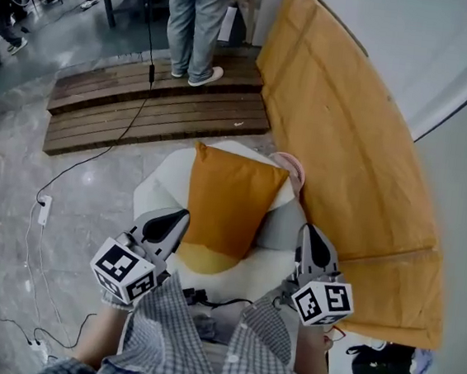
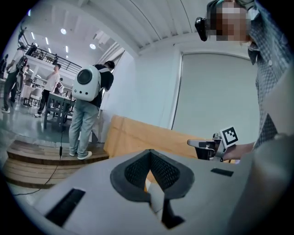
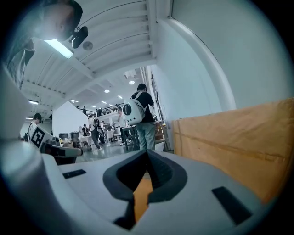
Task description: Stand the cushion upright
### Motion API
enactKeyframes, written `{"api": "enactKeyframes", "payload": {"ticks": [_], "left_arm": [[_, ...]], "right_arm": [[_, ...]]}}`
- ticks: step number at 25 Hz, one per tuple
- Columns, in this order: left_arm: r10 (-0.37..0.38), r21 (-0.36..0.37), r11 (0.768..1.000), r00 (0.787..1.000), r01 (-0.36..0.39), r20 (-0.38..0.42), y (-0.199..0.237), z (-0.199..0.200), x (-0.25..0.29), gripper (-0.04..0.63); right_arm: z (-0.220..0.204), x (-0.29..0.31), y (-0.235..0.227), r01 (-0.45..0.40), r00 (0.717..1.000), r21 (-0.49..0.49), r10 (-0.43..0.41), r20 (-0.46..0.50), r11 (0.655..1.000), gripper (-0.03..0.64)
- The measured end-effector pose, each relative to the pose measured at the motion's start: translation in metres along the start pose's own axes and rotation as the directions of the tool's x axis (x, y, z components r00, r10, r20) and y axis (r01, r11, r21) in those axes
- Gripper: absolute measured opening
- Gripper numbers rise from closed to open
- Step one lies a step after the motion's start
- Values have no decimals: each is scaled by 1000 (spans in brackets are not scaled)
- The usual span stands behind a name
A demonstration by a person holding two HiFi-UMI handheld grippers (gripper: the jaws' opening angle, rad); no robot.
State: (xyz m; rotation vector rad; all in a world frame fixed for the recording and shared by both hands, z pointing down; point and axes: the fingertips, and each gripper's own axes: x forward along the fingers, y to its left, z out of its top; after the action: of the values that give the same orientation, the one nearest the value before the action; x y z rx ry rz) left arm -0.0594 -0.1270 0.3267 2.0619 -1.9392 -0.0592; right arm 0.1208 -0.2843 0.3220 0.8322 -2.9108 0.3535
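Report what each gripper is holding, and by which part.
Nothing is held. The left gripper and right gripper are shut and empty, either side of the orange cushion.

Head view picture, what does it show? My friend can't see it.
An orange cushion sits on a white seat, seen from above. The left tongs and right tongs, both shut, flank it. A person in jeans stands on wooden boards beyond.

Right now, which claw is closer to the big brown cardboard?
The right claw: it sits between the orange cushion and the cardboard. The left claw is on the cushion's other side, by the grey floor.
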Motion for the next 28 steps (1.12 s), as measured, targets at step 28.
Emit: {"api": "enactKeyframes", "payload": {"ticks": [28], "left_arm": [[-25,-46,999,997,28,77,-3,24,-7,8]], "right_arm": [[3,-2,20,-1,1000,12,1,-1,1000,6]]}}
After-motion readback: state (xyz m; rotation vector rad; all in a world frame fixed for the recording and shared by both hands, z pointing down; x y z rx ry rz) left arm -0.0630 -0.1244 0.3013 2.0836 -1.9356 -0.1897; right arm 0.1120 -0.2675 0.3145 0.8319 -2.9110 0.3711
